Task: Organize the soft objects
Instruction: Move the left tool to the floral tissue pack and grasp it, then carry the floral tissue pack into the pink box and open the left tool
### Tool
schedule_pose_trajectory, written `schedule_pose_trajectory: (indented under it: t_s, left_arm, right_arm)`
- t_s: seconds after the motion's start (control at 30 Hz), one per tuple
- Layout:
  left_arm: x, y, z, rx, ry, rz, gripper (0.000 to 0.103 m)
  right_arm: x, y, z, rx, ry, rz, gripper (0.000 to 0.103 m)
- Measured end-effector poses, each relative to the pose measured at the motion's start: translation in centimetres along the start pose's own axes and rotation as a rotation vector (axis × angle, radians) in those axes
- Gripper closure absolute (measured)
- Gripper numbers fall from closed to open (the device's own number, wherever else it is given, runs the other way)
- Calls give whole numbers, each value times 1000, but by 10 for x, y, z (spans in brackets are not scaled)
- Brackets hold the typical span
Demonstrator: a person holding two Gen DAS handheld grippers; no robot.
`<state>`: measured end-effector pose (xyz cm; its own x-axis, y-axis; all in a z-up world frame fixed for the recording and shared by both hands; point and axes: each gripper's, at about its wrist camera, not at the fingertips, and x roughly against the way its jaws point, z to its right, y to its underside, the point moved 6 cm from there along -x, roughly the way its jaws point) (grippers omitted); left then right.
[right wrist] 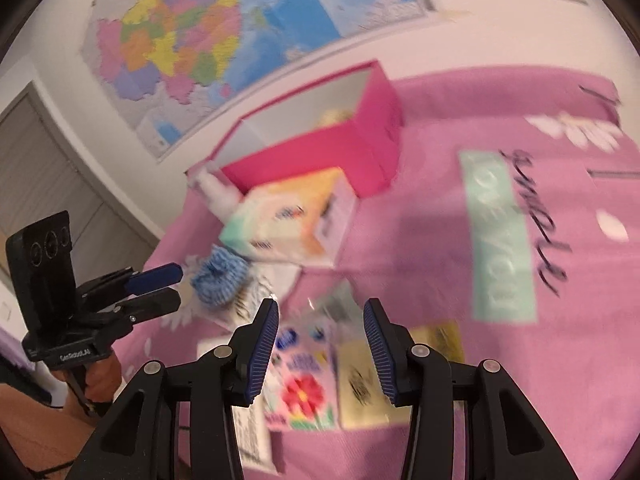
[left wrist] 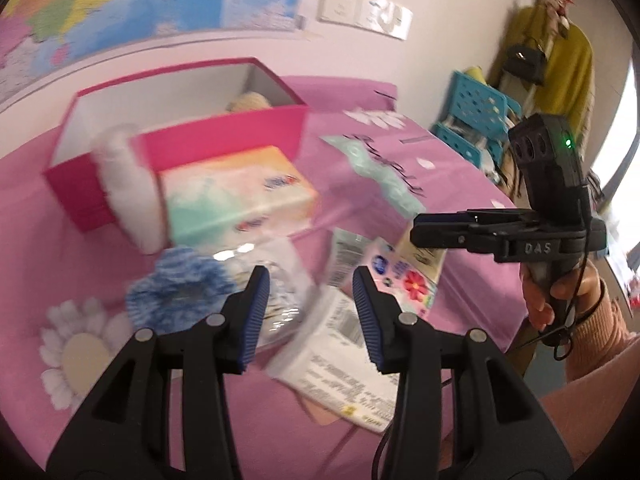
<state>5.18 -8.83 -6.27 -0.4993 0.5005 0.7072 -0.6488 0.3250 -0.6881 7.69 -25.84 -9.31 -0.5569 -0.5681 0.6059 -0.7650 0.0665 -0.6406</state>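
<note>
On the pink cloth lies a heap of soft things. It holds a pastel tissue pack, a white fluffy piece, a blue fluffy ball, a clear crinkly packet and a white printed packet. My left gripper hovers open over the clear and white packets, with nothing between its pads. My right gripper stands open above a pink flower-print pack and a yellow pack, gripping neither. Each gripper shows in the other's view: the right gripper and the left gripper.
An open pink box with something beige inside stands behind the heap, by the wall with a map. A mint label is printed on the cloth. A blue crate and a yellow coat are beyond the table's right edge.
</note>
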Motion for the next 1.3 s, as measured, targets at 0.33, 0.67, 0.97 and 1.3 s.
schedule_pose_trajectory:
  t_s: [0.33,0.67,0.97,1.3]
  left_arm:
    - [-40,-2,28,-91,68,-76,58]
    - [-61,5,32,-85,117,-155,65]
    - [-50,7,13,-4,108,-146,65]
    - [-27,-10,3,23,75,-62,65]
  right_arm:
    - [18,50,-9,-19,-41,-87,58]
    - [-6,66,0,-133,-67,-86,68]
    - [-17,42,-3,-125,-55,-16,71]
    - [-27,16,-24,-20,-54,11,71]
